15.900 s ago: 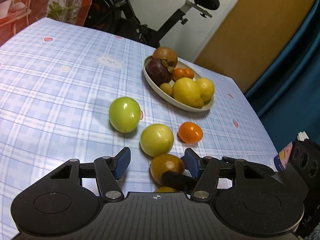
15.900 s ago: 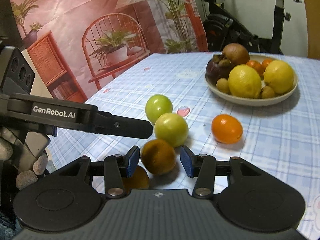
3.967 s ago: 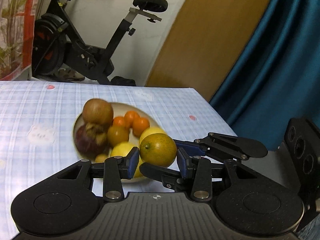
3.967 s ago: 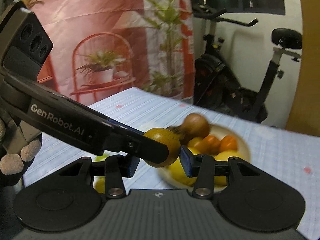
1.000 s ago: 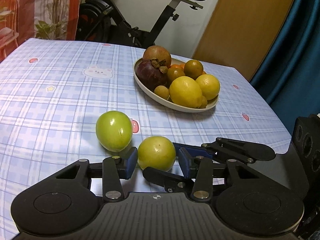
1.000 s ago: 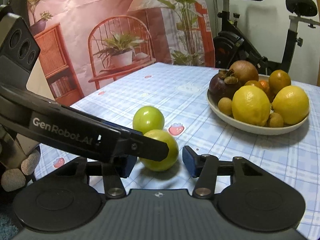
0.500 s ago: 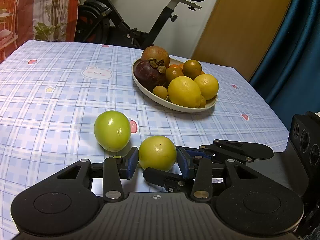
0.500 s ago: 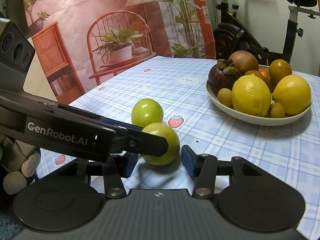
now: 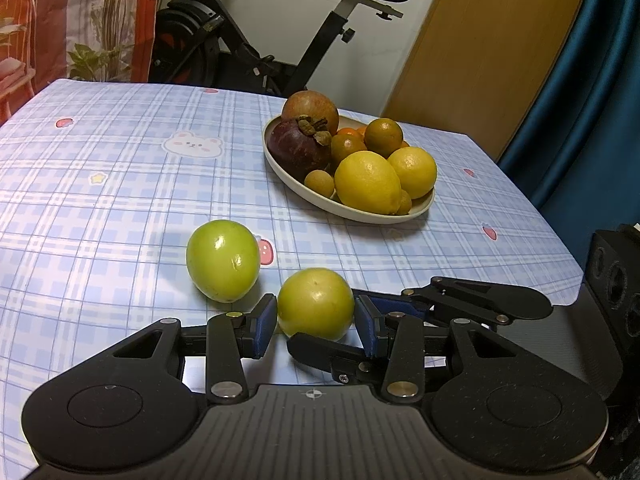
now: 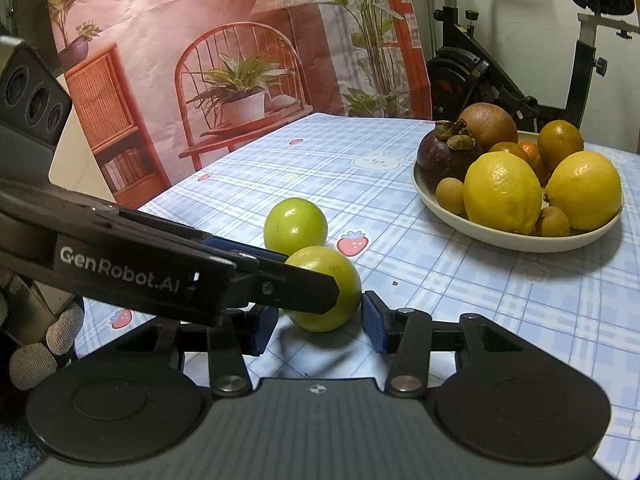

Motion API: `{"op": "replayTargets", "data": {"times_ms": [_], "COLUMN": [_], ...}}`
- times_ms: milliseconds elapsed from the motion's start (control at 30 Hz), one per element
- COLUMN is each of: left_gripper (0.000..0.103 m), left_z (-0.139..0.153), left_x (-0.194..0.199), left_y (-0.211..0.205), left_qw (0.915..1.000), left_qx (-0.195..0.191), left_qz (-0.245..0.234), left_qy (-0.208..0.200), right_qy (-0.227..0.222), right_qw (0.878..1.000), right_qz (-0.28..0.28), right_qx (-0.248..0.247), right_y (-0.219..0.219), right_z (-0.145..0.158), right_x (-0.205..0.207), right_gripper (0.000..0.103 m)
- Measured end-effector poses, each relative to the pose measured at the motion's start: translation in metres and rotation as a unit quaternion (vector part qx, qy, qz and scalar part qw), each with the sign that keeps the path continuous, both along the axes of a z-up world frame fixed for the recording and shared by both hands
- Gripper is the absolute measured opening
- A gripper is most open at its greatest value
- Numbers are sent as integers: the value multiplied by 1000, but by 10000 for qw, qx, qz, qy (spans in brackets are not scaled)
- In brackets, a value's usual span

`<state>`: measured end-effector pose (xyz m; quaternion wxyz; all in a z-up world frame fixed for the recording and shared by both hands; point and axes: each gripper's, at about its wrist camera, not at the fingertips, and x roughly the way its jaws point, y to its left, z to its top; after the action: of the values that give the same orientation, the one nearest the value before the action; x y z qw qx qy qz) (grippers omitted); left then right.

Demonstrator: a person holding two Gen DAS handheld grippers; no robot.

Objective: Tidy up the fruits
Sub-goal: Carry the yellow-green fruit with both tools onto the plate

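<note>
A: Whereabouts of the round yellow-green fruit point(image 9: 316, 304)?

B: Down on the blue-and-white checked worktop point(image 9: 120, 184), at its near edge, lodged between the blue pads of the left hand-held gripper point(image 9: 316, 326). Just beside a second, greener round fruit point(image 9: 222, 260) on the far left; well apart from the shallow cream oval bowl point(image 9: 360, 214) at the back right.

A: Grip of that left hand-held gripper?

B: Closed on the fruit, one pad against each flank.

A: And the right hand-held gripper point(image 10: 318, 328)?

B: Set around the same fruit from the other side. Right pad just beside the skin, left pad hidden behind the black lettered finger of the left hand-held gripper crossing in front. Pressing or merely close: impossible to tell. Seen from the left wrist, one black finger tucked low at the fruit's near side, the other lying to its right.

A: Elsewhere in the shot?

B: Bowl heaped with two yellow lemons point(image 9: 367, 182), a dark purple mangosteen point(image 9: 298, 152) and small orange and brown fruits. Black exercise bike point(image 9: 240, 48) behind the worktop. Grey-gloved fingertips point(image 10: 64, 334) at the lower left of the right wrist view.
</note>
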<state>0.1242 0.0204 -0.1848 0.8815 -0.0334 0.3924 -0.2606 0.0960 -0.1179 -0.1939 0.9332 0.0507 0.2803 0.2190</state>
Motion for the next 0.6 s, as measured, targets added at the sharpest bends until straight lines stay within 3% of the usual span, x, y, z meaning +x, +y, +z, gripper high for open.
{"op": "replayTargets", "data": {"times_ms": [300,600], "left_gripper": [45,45], "left_z": [18,48], "left_x": [1,27], "left_y": [-4,-45], "left_qw": [9995,9967], "left_qx": [-193,-148], "left_qz": [-108,-464], "left_qy": [-243,-645], "right_qy": [-351,-676], "right_qw": [9992,9956], "right_qz": [-148,-617], "right_qx": [-152,181], "right_y": [-1,-34], "right_z": [14,39], "right_x": [-10,-6], "right_gripper": [48,48]}}
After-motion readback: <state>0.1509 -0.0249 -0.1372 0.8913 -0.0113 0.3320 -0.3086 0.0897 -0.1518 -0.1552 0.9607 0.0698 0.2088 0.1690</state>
